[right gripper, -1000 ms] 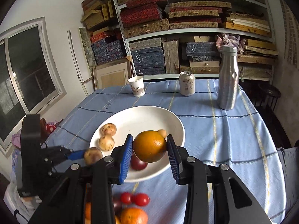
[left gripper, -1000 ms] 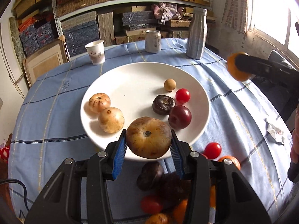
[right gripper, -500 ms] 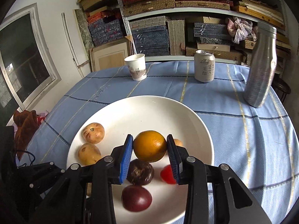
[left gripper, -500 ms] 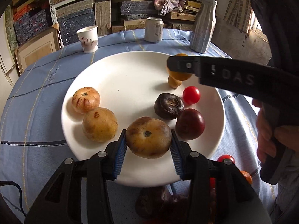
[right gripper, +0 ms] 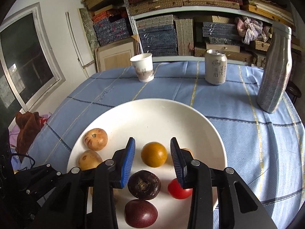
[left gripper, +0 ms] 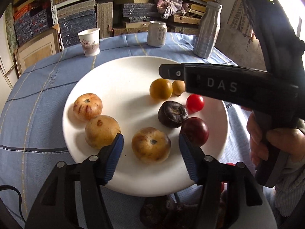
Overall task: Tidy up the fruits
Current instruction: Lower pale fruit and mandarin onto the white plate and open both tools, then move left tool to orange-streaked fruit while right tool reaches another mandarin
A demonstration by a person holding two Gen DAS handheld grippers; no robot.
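1. Left wrist view: the left gripper [left gripper: 150, 151] hangs over the near edge of the white plate [left gripper: 124, 72], its jaws opening. A tan fruit [left gripper: 151, 147] sits on the plate between the blue pads, with a gap on each side.
2. 2 more tan fruits [left gripper: 88, 109] lie touching each other at the plate's left.
3. Right wrist view: the right gripper [right gripper: 152, 156] stands over the plate with its jaws apart. The orange [right gripper: 154, 154] rests on the plate between the pads; neither pad touches it.
4. Near the orange lie a wrinkled dark fruit [right gripper: 144, 184], a smooth purple fruit [right gripper: 141, 213] and a red cherry tomato [right gripper: 178, 190].
5. Beyond the plate, on the blue tablecloth [right gripper: 238, 129], stand a paper cup [right gripper: 142, 69], a can [right gripper: 215, 66] and a silver bottle [right gripper: 274, 70].
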